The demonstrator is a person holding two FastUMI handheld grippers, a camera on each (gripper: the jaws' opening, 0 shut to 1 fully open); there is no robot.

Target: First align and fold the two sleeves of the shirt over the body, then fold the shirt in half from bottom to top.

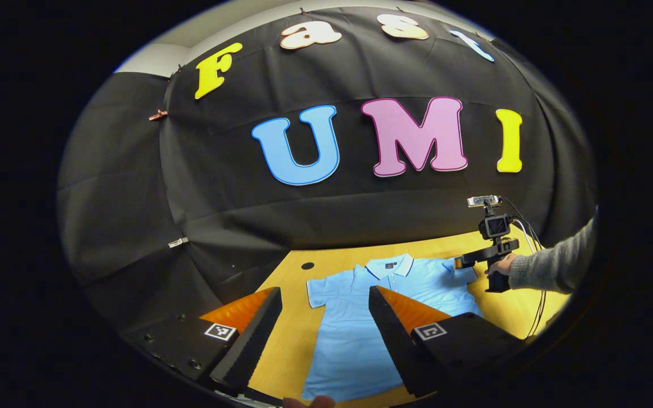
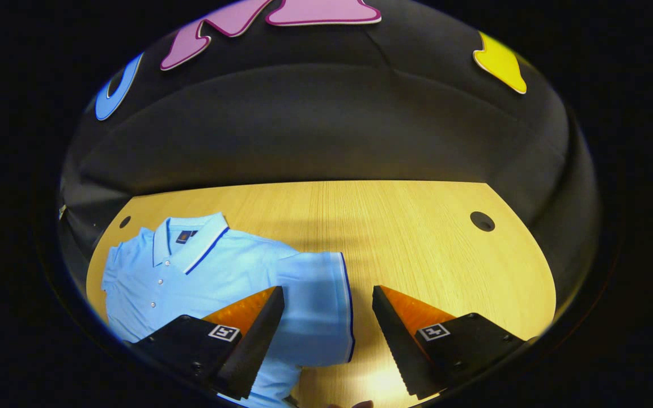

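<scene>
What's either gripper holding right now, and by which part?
Nothing. Both grippers are open: the right gripper straddles the shirt's sleeve edge ungripped; the left gripper hangs open over the body.

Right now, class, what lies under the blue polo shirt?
The shirt lies flat on the wooden table, which shows bare around it. Whatever part of the table sits beneath the cloth is covered, so nothing there can be seen.

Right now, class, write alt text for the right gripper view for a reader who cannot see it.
A light blue polo shirt lies flat on a wooden table, its sleeve spread between the fingers of the open right tool.
</scene>
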